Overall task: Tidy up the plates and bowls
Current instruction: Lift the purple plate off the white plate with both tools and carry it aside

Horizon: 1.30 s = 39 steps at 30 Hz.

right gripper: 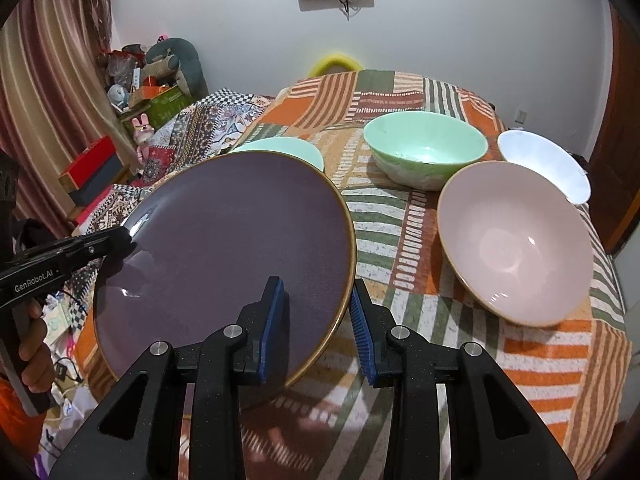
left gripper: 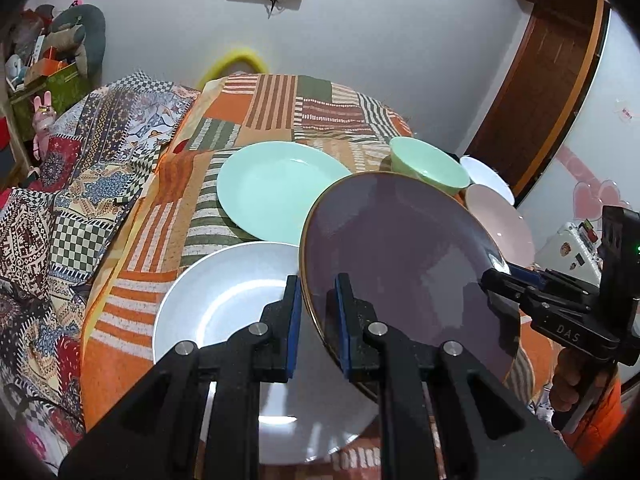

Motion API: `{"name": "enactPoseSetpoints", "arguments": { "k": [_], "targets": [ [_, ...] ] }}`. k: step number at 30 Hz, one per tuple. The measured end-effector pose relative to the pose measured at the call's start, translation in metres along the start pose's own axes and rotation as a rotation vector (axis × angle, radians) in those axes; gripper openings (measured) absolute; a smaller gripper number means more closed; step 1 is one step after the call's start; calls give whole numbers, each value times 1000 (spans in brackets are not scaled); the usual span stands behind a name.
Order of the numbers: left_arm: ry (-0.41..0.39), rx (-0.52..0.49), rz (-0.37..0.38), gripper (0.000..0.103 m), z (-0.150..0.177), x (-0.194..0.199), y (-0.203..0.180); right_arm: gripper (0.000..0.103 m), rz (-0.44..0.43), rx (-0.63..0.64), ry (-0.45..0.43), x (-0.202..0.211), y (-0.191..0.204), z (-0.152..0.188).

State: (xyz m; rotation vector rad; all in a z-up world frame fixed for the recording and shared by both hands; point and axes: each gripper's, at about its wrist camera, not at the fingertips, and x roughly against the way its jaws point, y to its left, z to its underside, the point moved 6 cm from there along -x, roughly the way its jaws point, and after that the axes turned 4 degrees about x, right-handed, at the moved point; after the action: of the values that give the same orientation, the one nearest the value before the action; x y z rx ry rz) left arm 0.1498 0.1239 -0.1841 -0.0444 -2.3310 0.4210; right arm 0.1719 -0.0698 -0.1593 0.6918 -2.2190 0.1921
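A purple plate with a gold rim (left gripper: 404, 256) (right gripper: 228, 248) is held tilted above the table. My left gripper (left gripper: 318, 320) straddles its left rim and my right gripper (right gripper: 318, 332) straddles its right rim; in both views the pads sit close on the rim with a small gap on one side. The right gripper also shows in the left wrist view (left gripper: 508, 276), and the left gripper in the right wrist view (right gripper: 120, 240). A white plate (left gripper: 224, 304) lies under the purple one. A mint plate (left gripper: 272, 188) lies behind it.
A mint bowl (right gripper: 424, 152), a pink bowl (right gripper: 516, 240) and a white bowl (right gripper: 544, 164) stand on the right of the patchwork tablecloth (right gripper: 400, 232). Patterned fabric (left gripper: 80, 184) and clutter lie to the left. A wooden door (left gripper: 552, 80) is at the right.
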Motion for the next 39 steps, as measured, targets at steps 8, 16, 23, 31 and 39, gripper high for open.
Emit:
{"name": "enactPoseSetpoints", "arguments": {
  "k": [8, 16, 23, 31, 39],
  "targets": [
    [-17, -29, -1, 15, 9, 21, -19, 31, 5, -15, 4, 15, -2, 12],
    [-14, -41, 1, 15, 21, 32, -33, 30, 17, -19, -1, 29, 0, 26],
    [13, -52, 10, 15, 35, 30, -46, 30, 26, -32, 14, 37, -7, 42],
    [44, -52, 25, 15, 47, 20, -60, 30, 45, -46, 28, 43, -17, 56],
    [93, -71, 24, 15, 57, 2, -71, 30, 63, -73, 36, 47, -30, 67]
  ]
}}
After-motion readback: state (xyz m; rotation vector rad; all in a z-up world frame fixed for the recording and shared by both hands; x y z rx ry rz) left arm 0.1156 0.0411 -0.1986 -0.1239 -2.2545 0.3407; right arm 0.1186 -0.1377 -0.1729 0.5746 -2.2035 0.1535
